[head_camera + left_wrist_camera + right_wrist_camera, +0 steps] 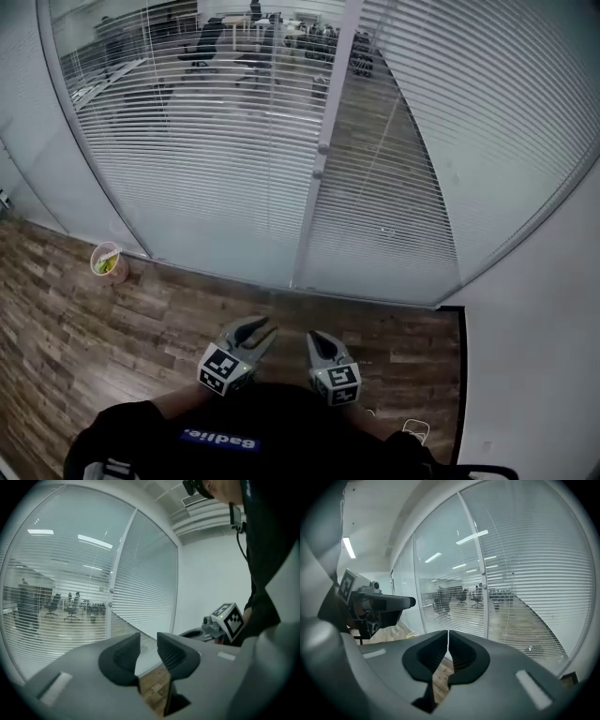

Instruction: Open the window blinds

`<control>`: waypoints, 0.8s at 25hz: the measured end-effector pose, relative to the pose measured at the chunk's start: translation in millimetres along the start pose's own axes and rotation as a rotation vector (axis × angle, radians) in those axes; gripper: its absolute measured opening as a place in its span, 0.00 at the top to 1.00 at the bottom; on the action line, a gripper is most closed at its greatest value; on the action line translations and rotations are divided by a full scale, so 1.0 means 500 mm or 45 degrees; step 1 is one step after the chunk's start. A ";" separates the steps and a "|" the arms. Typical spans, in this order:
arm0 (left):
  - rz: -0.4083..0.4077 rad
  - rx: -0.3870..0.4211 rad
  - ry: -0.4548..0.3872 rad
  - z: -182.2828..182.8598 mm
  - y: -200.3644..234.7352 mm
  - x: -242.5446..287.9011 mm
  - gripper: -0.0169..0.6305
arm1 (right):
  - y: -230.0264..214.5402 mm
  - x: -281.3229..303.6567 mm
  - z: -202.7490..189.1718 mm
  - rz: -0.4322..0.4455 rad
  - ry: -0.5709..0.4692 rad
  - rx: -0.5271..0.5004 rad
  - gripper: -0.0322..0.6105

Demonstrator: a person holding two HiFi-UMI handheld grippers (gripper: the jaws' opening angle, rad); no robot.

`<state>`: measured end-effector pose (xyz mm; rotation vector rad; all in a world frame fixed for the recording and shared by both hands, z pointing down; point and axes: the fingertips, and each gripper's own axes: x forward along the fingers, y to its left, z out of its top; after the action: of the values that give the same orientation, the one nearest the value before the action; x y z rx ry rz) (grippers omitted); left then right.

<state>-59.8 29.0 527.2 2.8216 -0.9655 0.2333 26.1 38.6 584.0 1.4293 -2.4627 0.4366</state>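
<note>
White slatted blinds (pixel 216 178) hang lowered ahead, well apart from both grippers, so I think the left gripper (pixel 258 328), fingers released and empty, should approach the small knob (pixel 322 148) on the post (pixel 307 225) squarely, while the right gripper (pixel 317 339) is clenched on nothing.

Person wearing black long-sleeved top (pixel 131 431), blue lettering (pixel 220 440) showing on chest, grey left gripper (pixel 255 328) and right gripper (pixel 314 339) bearing black-and-white marker cubes (pixel 221 368).

Only one piece of writing showed: a blue patch (pixel 219 440) with white letters on the person's dark top (pixel 291 422), low in the head view, left of centre. It was upside down and too blurred to read surely. The marker cube (pixel 221 368) on the left gripper (pixel 255 330) and the one on the right gripper (pixel 317 339) bore only black-and-white square patterns.
</note>
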 end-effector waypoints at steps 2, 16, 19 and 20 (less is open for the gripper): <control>0.003 -0.007 -0.006 -0.002 -0.035 -0.001 0.81 | 0.001 -0.018 -0.020 0.043 0.017 0.032 0.94; -0.152 0.004 -0.125 0.025 -0.132 0.016 0.81 | 0.001 -0.051 -0.036 0.117 0.029 0.036 0.95; -0.194 0.032 -0.143 0.035 -0.129 0.001 0.82 | 0.011 -0.061 -0.011 0.064 -0.022 0.020 0.95; -0.199 0.036 -0.153 0.038 -0.121 -0.005 0.82 | 0.019 -0.061 -0.001 0.057 -0.042 -0.001 0.95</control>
<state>-22.7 74.3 502.8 2.9470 -0.7632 0.0600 32.4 67.2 571.9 1.3948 -2.5249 0.4240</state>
